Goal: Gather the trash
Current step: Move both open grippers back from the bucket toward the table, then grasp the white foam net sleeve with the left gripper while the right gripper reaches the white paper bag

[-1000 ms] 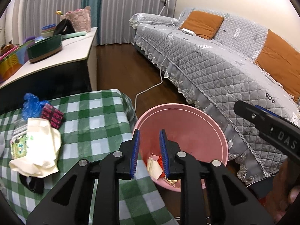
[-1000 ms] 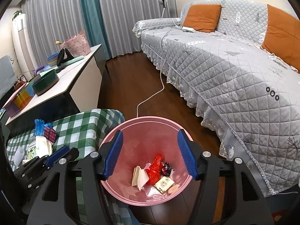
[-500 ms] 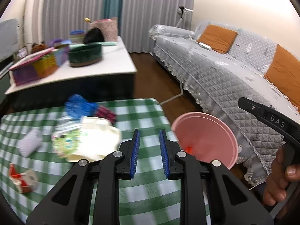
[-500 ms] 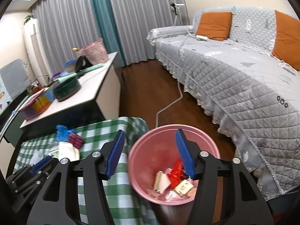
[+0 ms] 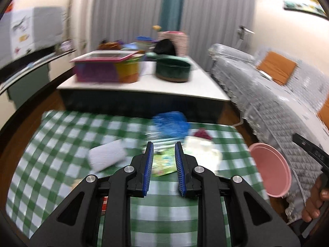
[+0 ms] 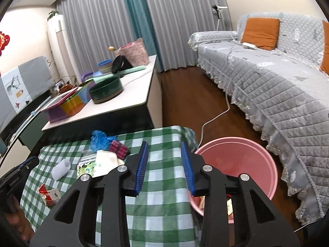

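Both views swung left since a second ago, off the pink bin and onto the checked table; left view now motion-blurred. Largest first: grey quilted sofa (image 6: 277, 86) along the right, orange cushion (image 6: 260, 33) on its back. White side table (image 6: 115, 100) behind, carrying a dark green round tub (image 6: 105, 90) and a multicoloured box (image 6: 65, 105). Green-and-white checked table (image 6: 162, 195) in the foreground. Pink bin (image 6: 238, 164) stands on the floor just beside the table's right edge, scraps visible at its bottom. Trash on the table, clustered toward the far side: cream cloth bag (image 6: 104, 162) lying over a green printed packet (image 6: 85, 167); blue crinkled wrapper (image 6: 100, 141) and dark red patterned piece (image 6: 119, 149) at the far end of the bag; white crumpled wad (image 6: 61, 168) to the left; red-and-white carton (image 6: 49, 194) nearest. Left gripper (image 5: 163, 167) over the table, fingers parted with a narrow gap, nothing between them, green packet in line ahead. Right gripper (image 6: 164, 166) fingers spread wide, empty, over the table's right part beside the bin.
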### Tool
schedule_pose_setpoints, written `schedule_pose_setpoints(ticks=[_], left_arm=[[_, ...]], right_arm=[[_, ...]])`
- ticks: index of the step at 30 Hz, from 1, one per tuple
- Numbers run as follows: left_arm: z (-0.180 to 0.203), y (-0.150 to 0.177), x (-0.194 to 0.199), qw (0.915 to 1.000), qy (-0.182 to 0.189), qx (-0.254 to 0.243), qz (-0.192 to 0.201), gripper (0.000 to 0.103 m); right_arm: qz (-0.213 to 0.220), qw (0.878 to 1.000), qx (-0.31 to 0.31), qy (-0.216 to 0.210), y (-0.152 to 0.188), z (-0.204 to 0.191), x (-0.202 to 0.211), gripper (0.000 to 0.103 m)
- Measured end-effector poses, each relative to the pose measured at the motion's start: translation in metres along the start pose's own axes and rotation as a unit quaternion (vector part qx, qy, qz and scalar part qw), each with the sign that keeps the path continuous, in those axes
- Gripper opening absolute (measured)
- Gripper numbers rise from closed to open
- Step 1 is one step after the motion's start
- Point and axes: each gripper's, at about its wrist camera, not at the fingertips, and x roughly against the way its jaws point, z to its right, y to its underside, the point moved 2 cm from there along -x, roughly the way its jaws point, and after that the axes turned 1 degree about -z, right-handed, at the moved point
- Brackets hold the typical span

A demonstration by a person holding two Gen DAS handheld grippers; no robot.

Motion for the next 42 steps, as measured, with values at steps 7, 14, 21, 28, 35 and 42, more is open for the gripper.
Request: schedule_pose_setpoints(ticks=[7,14,21,28,35,42], left_arm=[[-0.061,0.012,-0.027,0.9966,-0.052,0.061,-0.02,0.022],[-0.088,0.022,-0.048,0.9923,-0.076,0.09,-0.037,0.022],[-0.103,0.028,-0.064,0.9885,-0.084,0.113,-0.054,0.022],[-0.111,0.03,-0.078,0.9848,-0.08,0.136,-0.072,0.033],[-0.116,0.032,-0.1,0.9805,-0.071,0.149,-0.106,0.058],[-0.123,0.033,-0.117,0.975,-0.059,0.172,-0.128,0.058]], right_arm=[[-0.018,0.999,0.027,-0.016,0.011,-0.027,-0.02,0.033],[-0.036,0.996,0.054,-0.058,0.022,-0.062,-0.039,0.033],[-0.057,0.987,0.097,-0.115,0.04,-0.101,-0.052,0.034],[-0.09,0.974,0.158,-0.137,0.061,-0.127,-0.066,0.037],[-0.106,0.966,0.199,-0.125,0.074,-0.136,-0.079,0.038],[-0.109,0.965,0.204,-0.124,0.075,-0.133,-0.082,0.019]])
